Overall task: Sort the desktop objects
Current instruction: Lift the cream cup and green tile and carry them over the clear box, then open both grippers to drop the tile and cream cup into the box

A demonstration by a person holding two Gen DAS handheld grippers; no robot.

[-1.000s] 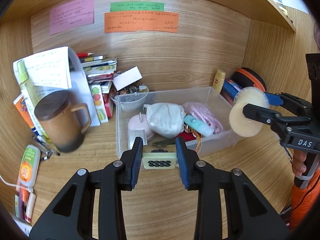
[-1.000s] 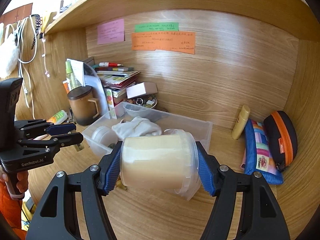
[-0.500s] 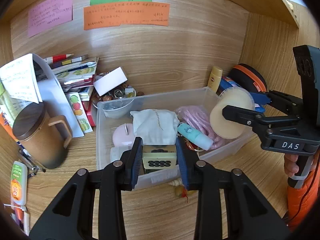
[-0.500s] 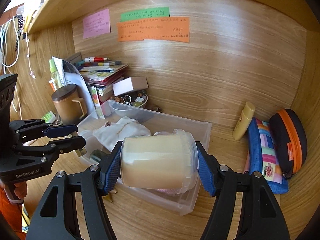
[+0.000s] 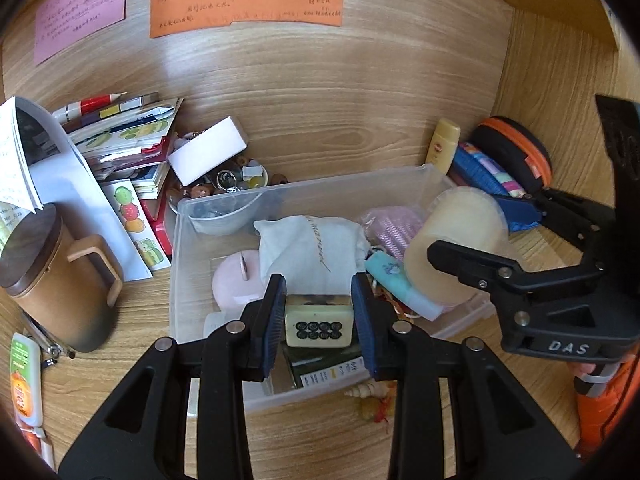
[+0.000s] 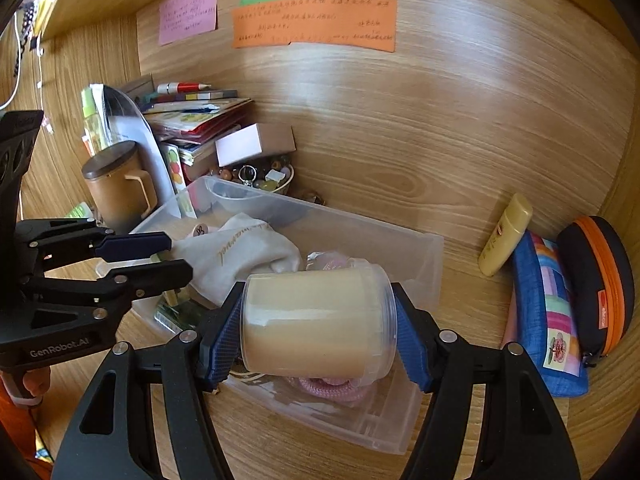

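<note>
My left gripper (image 5: 319,318) is shut on a cream mahjong tile (image 5: 319,322) and holds it over the front part of a clear plastic bin (image 5: 304,196). My right gripper (image 6: 318,328) is shut on a cream jar with a clear lid (image 6: 316,320), held sideways over the bin's right end (image 6: 434,240); the jar also shows in the left wrist view (image 5: 456,240). In the bin lie a white cloth pouch (image 5: 312,248), a pink round thing (image 5: 236,280), pink cord (image 5: 392,224) and a teal tube (image 5: 390,274).
A brown lidded mug (image 5: 52,280) stands left of the bin. Books and papers (image 5: 120,132), a white box (image 5: 208,156) and a bowl of beads (image 5: 224,188) sit behind it. A yellow bottle (image 6: 506,240), colourful pouch (image 6: 548,316) and black-orange case (image 6: 600,288) lie right. A shell charm (image 5: 372,400) lies in front.
Both grippers have moved forward and come over the bin, each still holding its object. The jar now hangs above the bin's right end and the tile above its front.
</note>
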